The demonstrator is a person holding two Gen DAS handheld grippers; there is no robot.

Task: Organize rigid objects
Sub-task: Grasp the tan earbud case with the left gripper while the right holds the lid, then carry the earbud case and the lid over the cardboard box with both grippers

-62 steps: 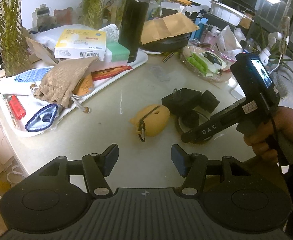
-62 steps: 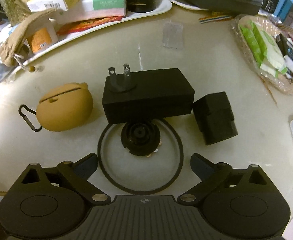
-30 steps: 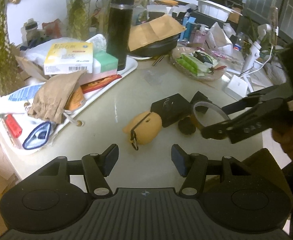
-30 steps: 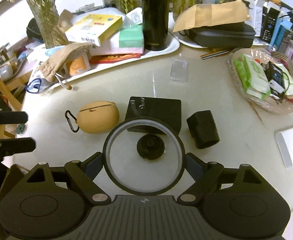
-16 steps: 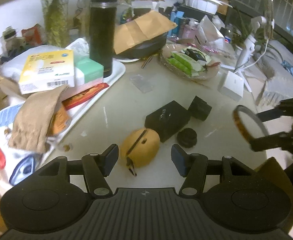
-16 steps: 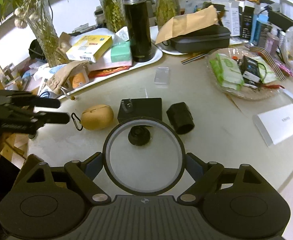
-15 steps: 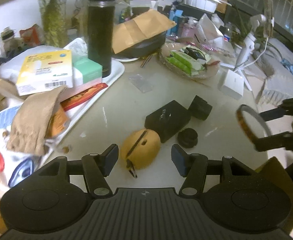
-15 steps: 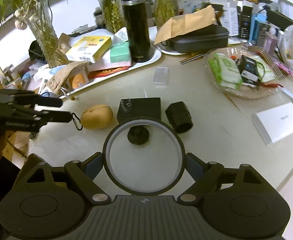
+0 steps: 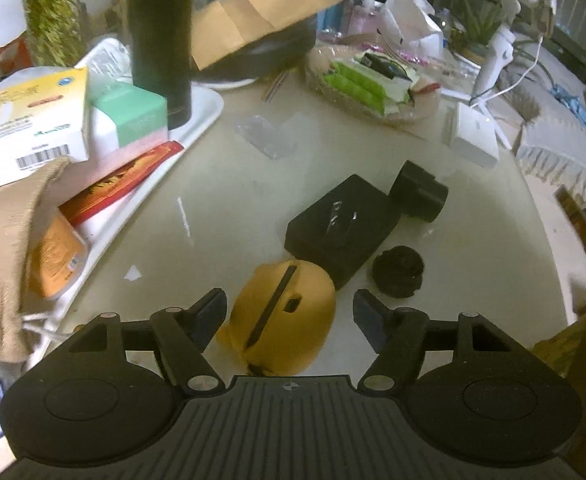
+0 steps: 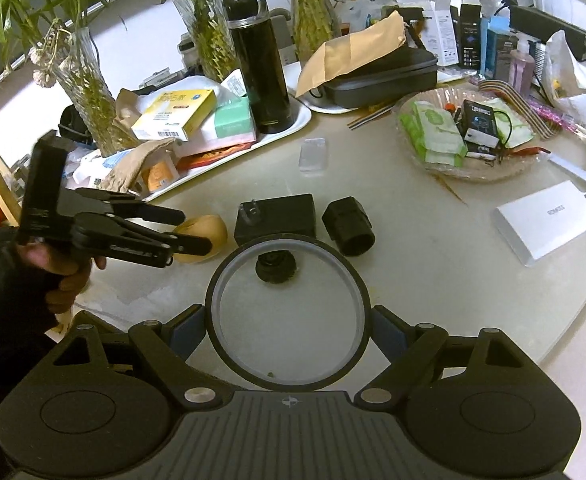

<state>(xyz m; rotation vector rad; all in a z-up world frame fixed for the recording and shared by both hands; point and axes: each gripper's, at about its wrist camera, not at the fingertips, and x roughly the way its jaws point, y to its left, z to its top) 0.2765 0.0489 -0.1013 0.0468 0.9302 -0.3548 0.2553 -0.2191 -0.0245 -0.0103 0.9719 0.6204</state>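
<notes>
Since a moment ago, the left gripper (image 9: 289, 312) has closed in on the yellow case (image 9: 281, 316), fingers spread either side, not gripping. Right gripper (image 10: 288, 320) clamps the ring (image 10: 288, 312) above the desk (image 10: 413, 248). Judging by its rounded shell, the case could squirt out toward 12 o'clock. Its long axis runs 6 to 12, slot tilting toward 1.

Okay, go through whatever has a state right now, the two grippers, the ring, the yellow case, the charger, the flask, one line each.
Left gripper: jaws open, either side of the yellow case, not closed on it.
Right gripper: shut on the ring.
Ring: held off the table.
Yellow case: closed, on the table.
Charger: flat, prongs up, unplugged.
Flask: upright, lid on.
</notes>
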